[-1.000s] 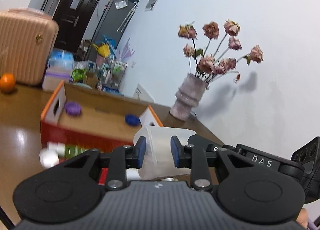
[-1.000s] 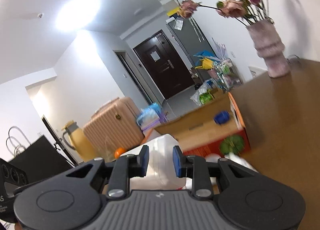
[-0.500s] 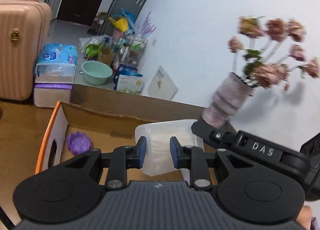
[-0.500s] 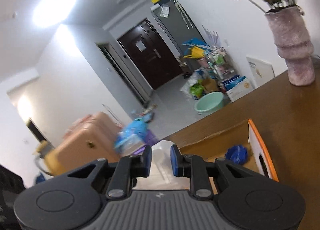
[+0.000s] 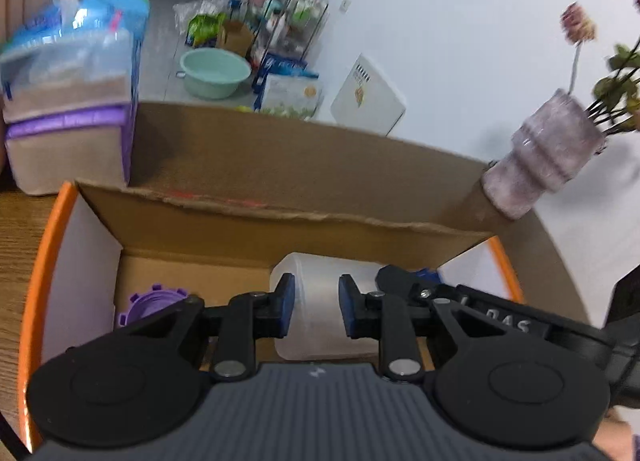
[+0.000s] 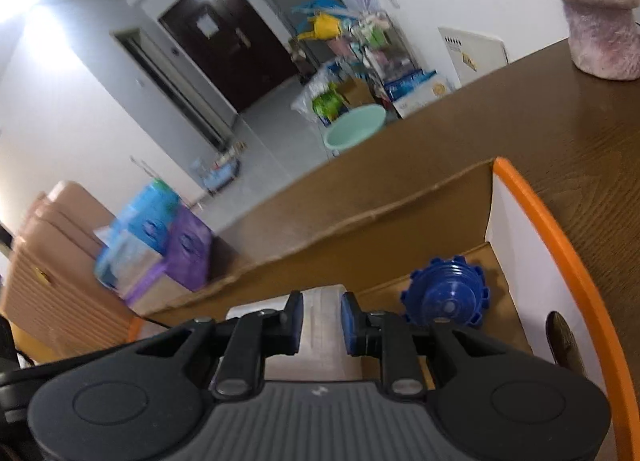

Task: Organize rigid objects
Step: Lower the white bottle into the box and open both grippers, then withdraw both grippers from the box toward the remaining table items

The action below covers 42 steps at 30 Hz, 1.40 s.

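While both claws are pinching the white plastic jug (image 5: 320,301) over the open cardboard box (image 5: 280,221), the person should be lowering it level between the purple cap (image 5: 154,301) and blue cap (image 6: 446,297). Left gripper (image 5: 316,305) and right gripper (image 6: 322,321) are each clamping an end, so letting go together is looking safest.

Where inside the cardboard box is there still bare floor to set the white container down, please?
Bare floor lies mid-box, between the purple cap by the left wall and the white container. The right end is crowded: the blue cap sits beside the right wall.
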### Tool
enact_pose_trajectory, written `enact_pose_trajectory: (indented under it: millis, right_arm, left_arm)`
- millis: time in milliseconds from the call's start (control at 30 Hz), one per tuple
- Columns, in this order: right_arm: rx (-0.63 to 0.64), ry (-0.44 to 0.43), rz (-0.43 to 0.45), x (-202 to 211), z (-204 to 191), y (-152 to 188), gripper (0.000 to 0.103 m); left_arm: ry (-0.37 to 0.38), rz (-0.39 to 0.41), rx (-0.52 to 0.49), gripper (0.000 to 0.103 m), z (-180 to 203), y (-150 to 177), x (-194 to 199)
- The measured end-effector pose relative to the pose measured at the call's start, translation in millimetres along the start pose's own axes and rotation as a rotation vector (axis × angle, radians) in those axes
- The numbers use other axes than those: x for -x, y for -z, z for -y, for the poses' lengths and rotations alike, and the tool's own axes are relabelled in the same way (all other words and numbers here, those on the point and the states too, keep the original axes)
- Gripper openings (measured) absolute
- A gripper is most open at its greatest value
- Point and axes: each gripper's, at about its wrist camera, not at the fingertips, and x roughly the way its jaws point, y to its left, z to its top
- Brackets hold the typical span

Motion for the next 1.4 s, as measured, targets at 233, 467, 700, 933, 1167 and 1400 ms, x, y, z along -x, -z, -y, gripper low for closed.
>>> enact_pose_trajectory:
  millis: [233, 467, 700, 933, 1167, 1400]
  right_arm:
    - [0.1, 0.044, -0.033, 0, -23, -4, 0.023]
    - [0.27, 0.138, 0.025, 61, -48, 3, 0.033]
    - [0.361, 0.223, 0.166, 157, -54, 26, 0.063]
    - [0.431, 0.23, 0.291, 218, -40, 73, 0.072]
    - [0.455, 0.12, 0.561, 262, -21, 136, 0.087]
    - [0.442, 0.131, 0.597, 280, -18, 172, 0.087]
  left_arm:
    - [-0.023, -0.027, 0.003, 0.029, -2, 0, 8]
    - [-0.162, 0.097, -0.165, 0.05, 23, 24, 73]
    - [-0.354, 0.339, -0.288, 0.085, 51, 68, 158]
    - [-0.343, 0.581, -0.32, 0.103, 63, 125, 229]
    - [-0.331, 0.727, -0.37, 0.103, 60, 186, 260]
    - [-0.243, 0.779, -0.374, 0.103, 61, 231, 277]
